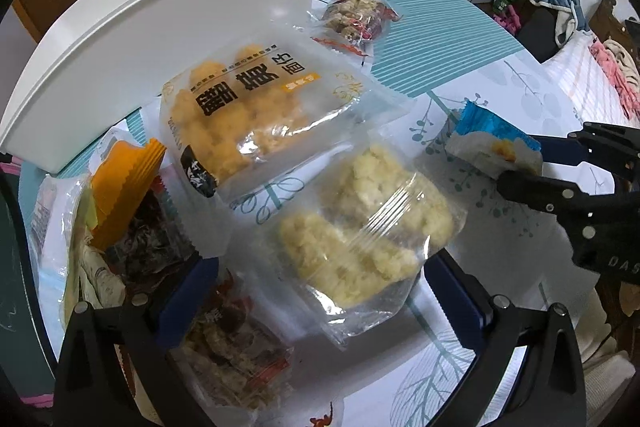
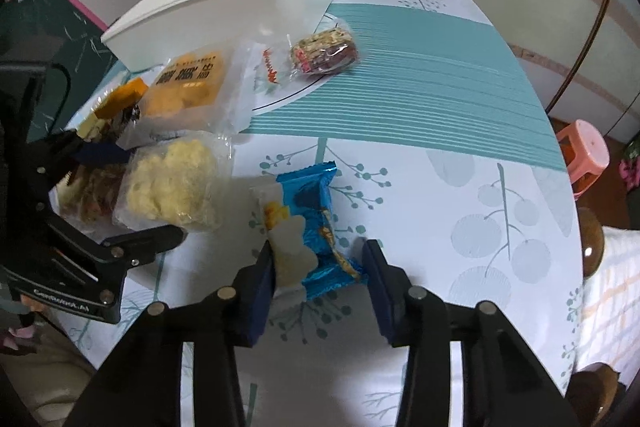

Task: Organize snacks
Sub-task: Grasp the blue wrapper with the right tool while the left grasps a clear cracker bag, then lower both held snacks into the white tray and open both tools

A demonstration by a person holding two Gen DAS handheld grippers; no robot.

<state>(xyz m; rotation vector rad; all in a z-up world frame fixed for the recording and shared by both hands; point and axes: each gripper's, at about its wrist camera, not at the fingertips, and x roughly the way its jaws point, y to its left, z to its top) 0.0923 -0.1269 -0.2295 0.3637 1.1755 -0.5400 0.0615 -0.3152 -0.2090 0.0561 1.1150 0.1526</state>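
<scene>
From your left wrist camera, the left gripper (image 1: 320, 267) is open, its blue pads spread wide on either side of a clear bag of pale yellow puffed snacks (image 1: 360, 227) lying on the counter (image 1: 440, 27). Neither pad presses on that bag. Just beyond it lies a bag of orange puffed snacks (image 1: 240, 107) with bold black lettering, its far end against the wall of the white plastic bin (image 1: 160, 27). A clear packet holding a nut bar (image 1: 356, 15) sits beside the bin's corner. To your left there is an orange crimped wrapper (image 1: 124, 187) on top of darker packets, and another nut bar packet (image 1: 236, 339) lies under your left finger. At the right edge, the right gripper (image 1: 520, 163) has a blue snack packet (image 1: 492, 143) between its fingers.

From your right wrist camera, the right gripper (image 2: 318, 259) is closed on the blue snack packet (image 2: 308, 211): one pad meets its white printed side, the other its crimped end. The packet is low over the leaf-patterned cloth of the counter (image 2: 440, 107), well apart from the white plastic bin (image 2: 224, 11). The nut bar (image 2: 324, 51) lies near the bin's corner. Your left gripper (image 2: 132, 195) shows at the left, straddling the pale snack bag.
</scene>
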